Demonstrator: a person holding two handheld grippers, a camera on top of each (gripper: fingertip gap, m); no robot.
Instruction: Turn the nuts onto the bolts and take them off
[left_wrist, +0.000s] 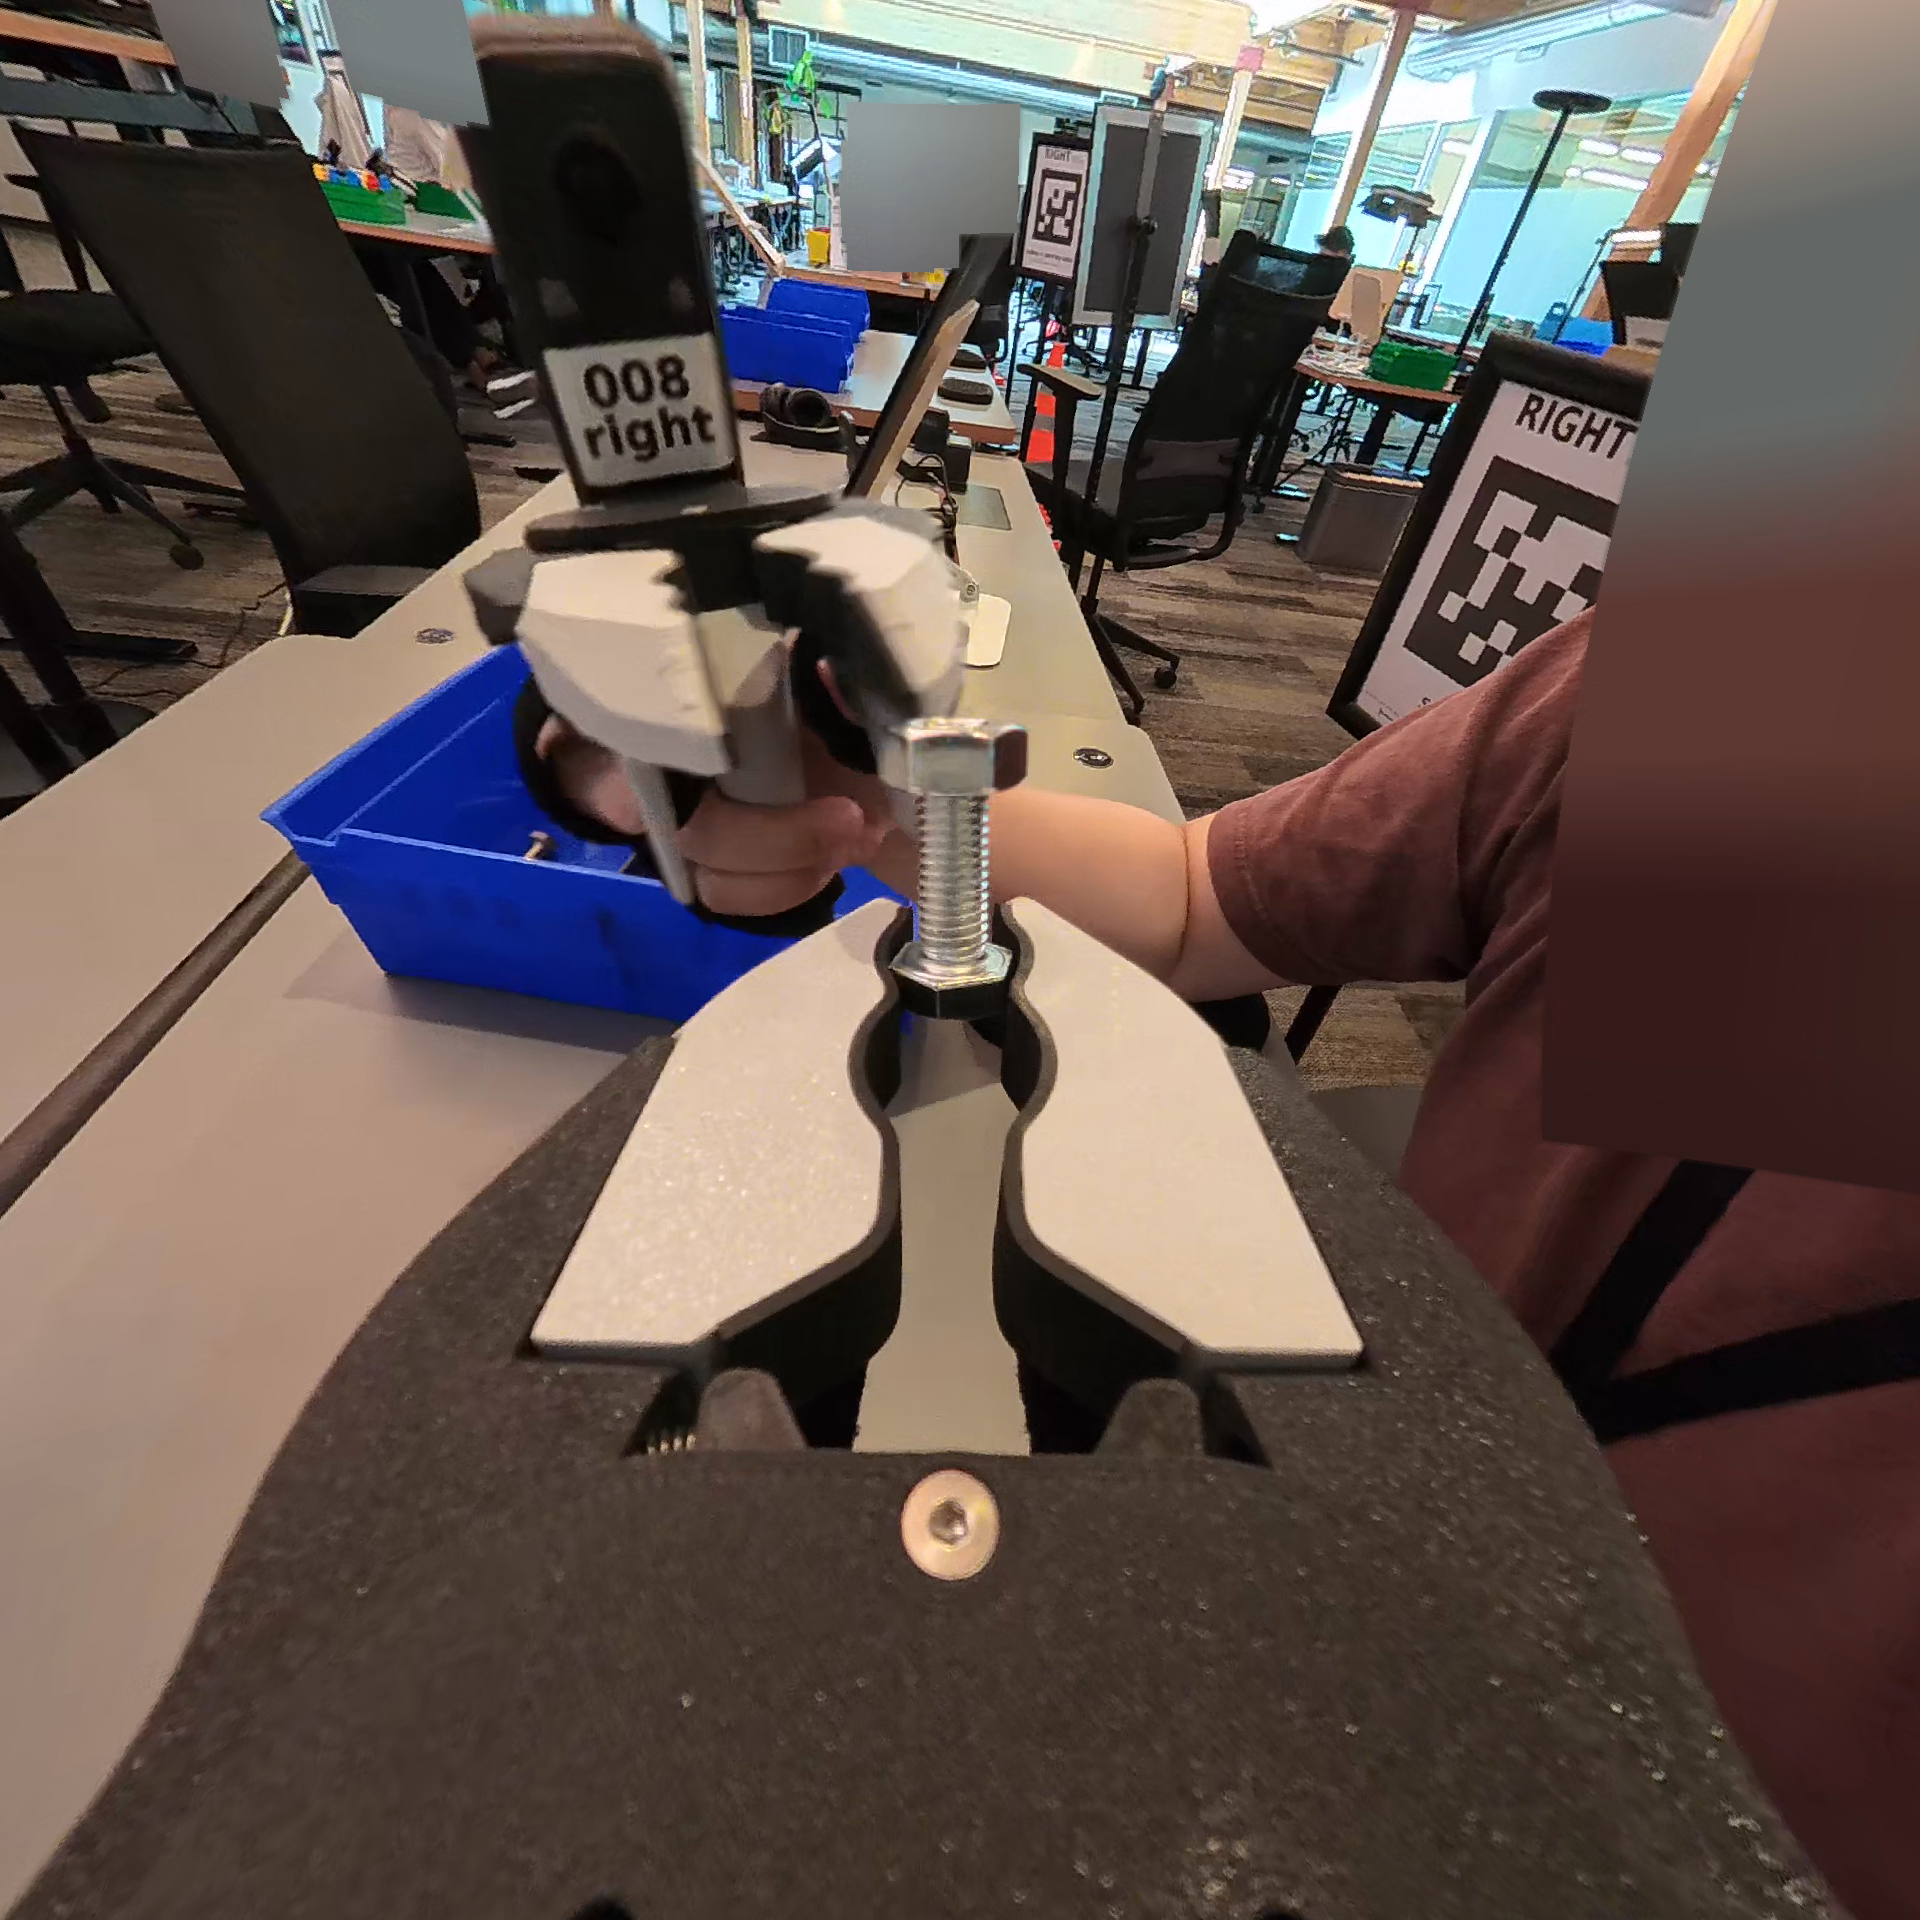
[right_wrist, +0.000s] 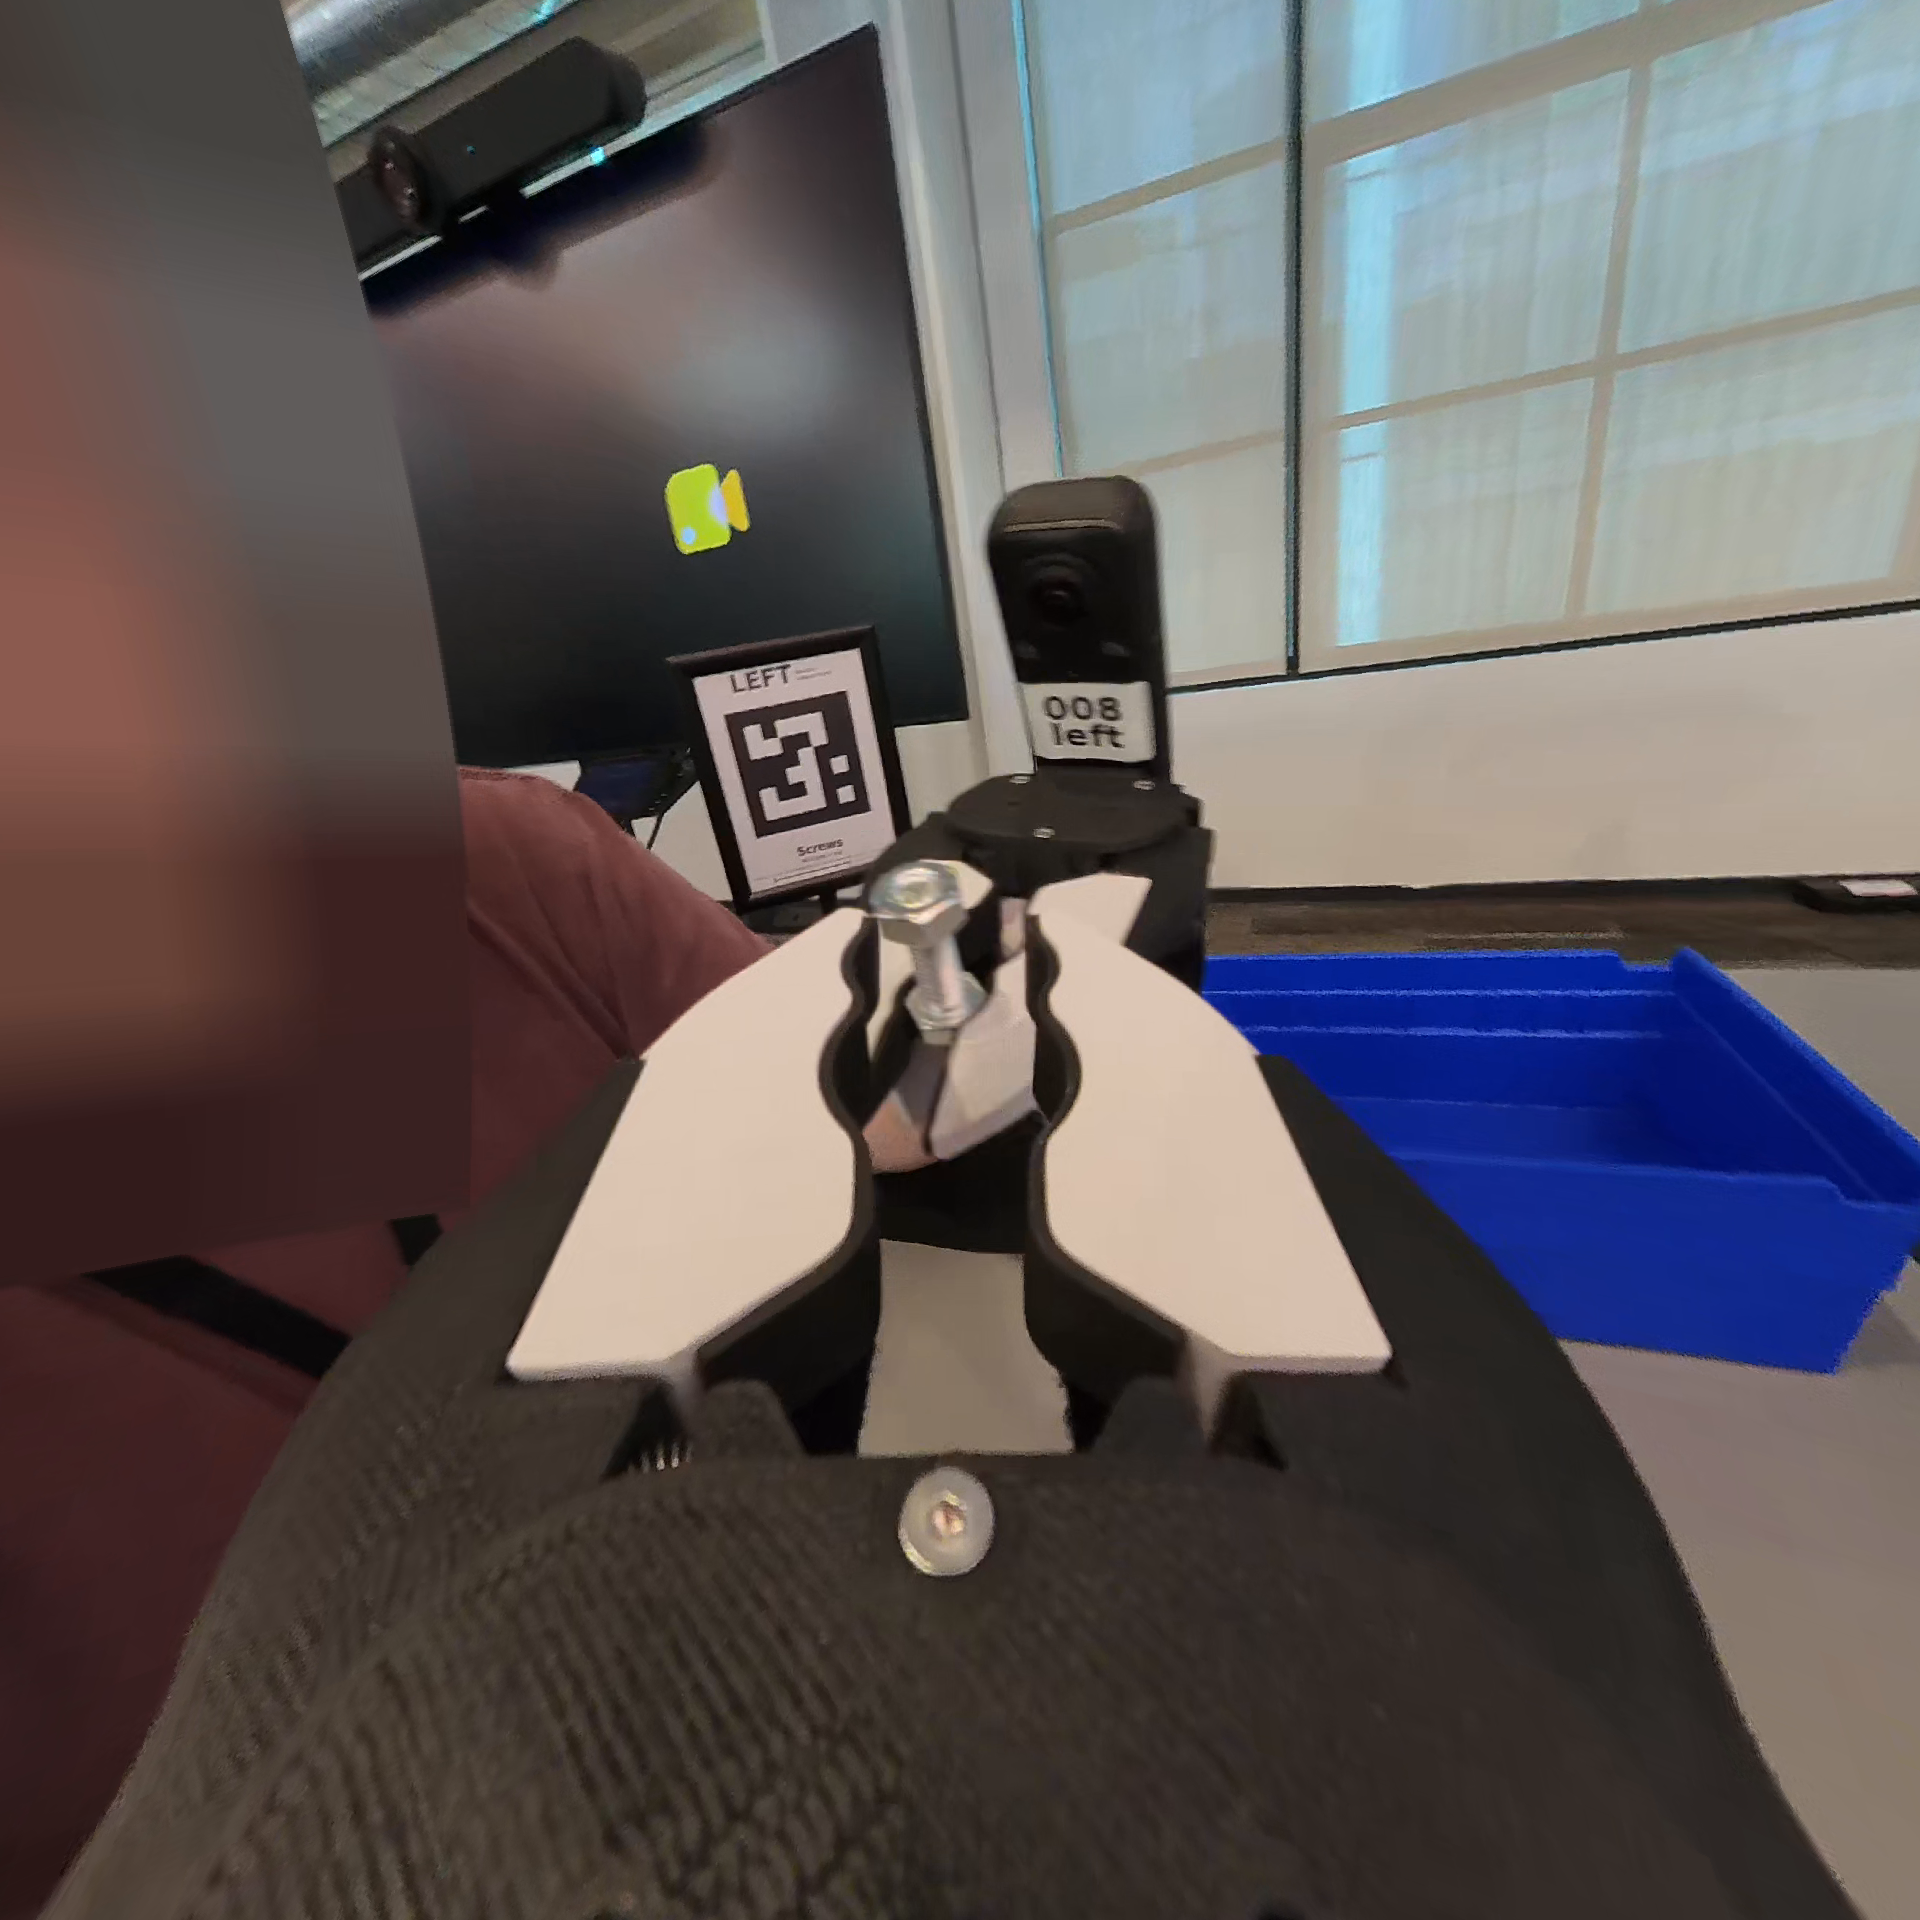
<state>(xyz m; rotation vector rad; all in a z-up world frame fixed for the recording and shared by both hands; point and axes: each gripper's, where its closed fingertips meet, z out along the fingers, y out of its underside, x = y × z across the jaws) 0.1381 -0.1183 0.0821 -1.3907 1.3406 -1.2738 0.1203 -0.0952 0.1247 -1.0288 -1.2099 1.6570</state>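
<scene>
A silver bolt (left_wrist: 948, 862) stands upright, head up, with a nut (left_wrist: 951, 968) near the lower end of its thread. My left gripper (left_wrist: 951, 925) is shut on the nut and holds the pair above the grey table (left_wrist: 208, 1195). In the right wrist view the bolt head (right_wrist: 916, 899) sits between the tips of my right gripper (right_wrist: 951, 914), beside the left tip, with a gap to the other; the jaws look slightly open. The nut (right_wrist: 940, 1006) shows below it in the left gripper's fingers (right_wrist: 987, 1081). The right gripper's fingers (left_wrist: 623, 665) reach the head from the far side.
A blue bin (left_wrist: 468, 894) stands on the table behind the grippers, with a small bolt (left_wrist: 540, 847) in it; it also shows in the right wrist view (right_wrist: 1558, 1143). The person's arm (left_wrist: 1091, 883) and maroon shirt are close on the right. Framed marker signs (right_wrist: 795, 769) stand nearby. The gap from one gripper's tips to the other's is roughly 5 centimeters.
</scene>
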